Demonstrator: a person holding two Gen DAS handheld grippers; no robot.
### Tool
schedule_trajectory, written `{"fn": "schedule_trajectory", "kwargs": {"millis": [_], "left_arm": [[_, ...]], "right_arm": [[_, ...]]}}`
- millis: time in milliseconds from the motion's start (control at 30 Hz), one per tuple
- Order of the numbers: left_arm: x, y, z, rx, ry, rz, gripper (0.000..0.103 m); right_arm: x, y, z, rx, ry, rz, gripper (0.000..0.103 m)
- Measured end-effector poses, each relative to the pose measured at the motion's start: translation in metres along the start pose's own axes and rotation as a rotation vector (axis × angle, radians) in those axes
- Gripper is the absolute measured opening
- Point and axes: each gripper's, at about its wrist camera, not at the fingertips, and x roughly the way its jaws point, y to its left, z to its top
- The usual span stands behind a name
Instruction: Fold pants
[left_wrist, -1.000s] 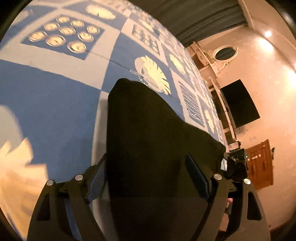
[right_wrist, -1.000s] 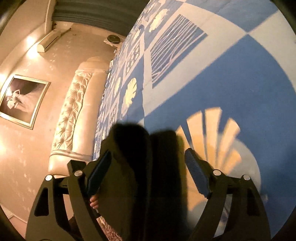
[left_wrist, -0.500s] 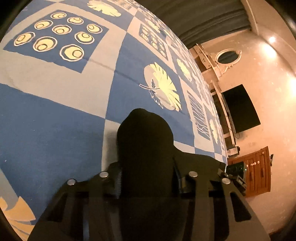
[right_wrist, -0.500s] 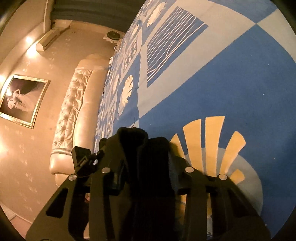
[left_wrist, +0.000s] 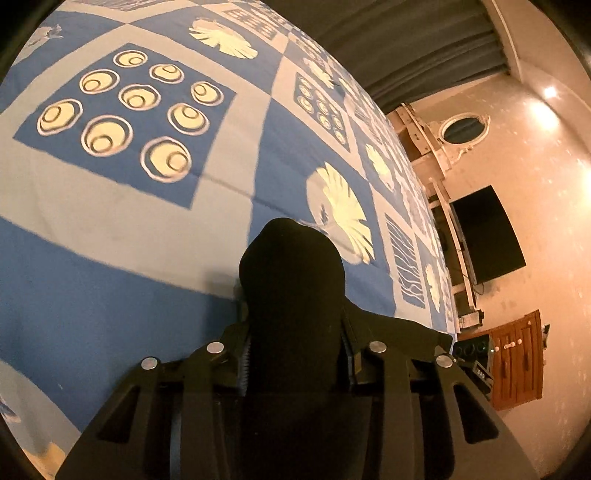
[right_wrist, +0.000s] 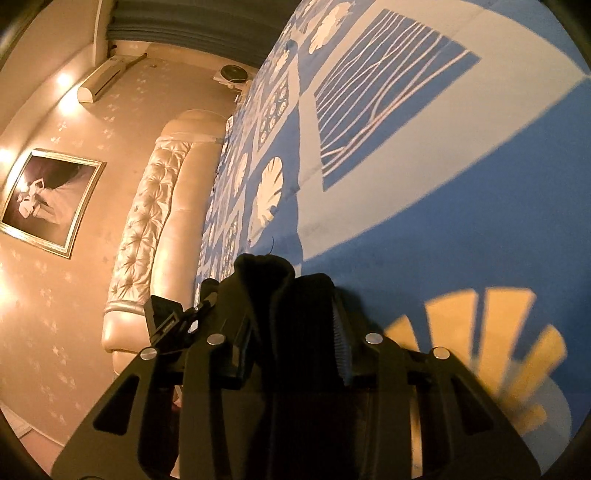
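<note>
1. Pants (left_wrist: 291, 295), black, sit bunched between the pads of the left gripper (left_wrist: 295, 354), which is clamped on a thick wad of the cloth; its jaws have just been closing.
2. Right gripper (right_wrist: 291, 343) likewise pinches a bundled fold of the same dark cloth (right_wrist: 273, 295), its jaws also just drawn in to a narrow gap.
3. Both held bunches rise just above the blue patterned bedspread (left_wrist: 110, 221), which fills the view behind.
</note>
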Motion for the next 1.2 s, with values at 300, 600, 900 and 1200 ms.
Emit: {"fn": "schedule_trajectory", "kwargs": {"millis": [300, 600, 900, 1200], "left_arm": [[0.006, 0.012, 0.012, -0.02, 0.025, -0.002, 0.037], [0.007, 0.016, 0.014, -0.02, 0.022, -0.017, 0.037], [0.006, 0.021, 0.01, -0.008, 0.024, -0.038, 0.037], [0.003, 0.018, 0.011, 0.011, 0.031, -0.038, 0.041]], "right_arm": [[0.012, -0.002, 0.008, 0.019, 0.002, 0.02, 0.034], [0.012, -0.006, 0.007, 0.028, -0.003, 0.029, 0.034], [0.013, -0.007, 0.006, 0.03, -0.001, 0.026, 0.034], [0.011, -0.005, 0.006, 0.03, 0.0, 0.007, 0.036]]}}
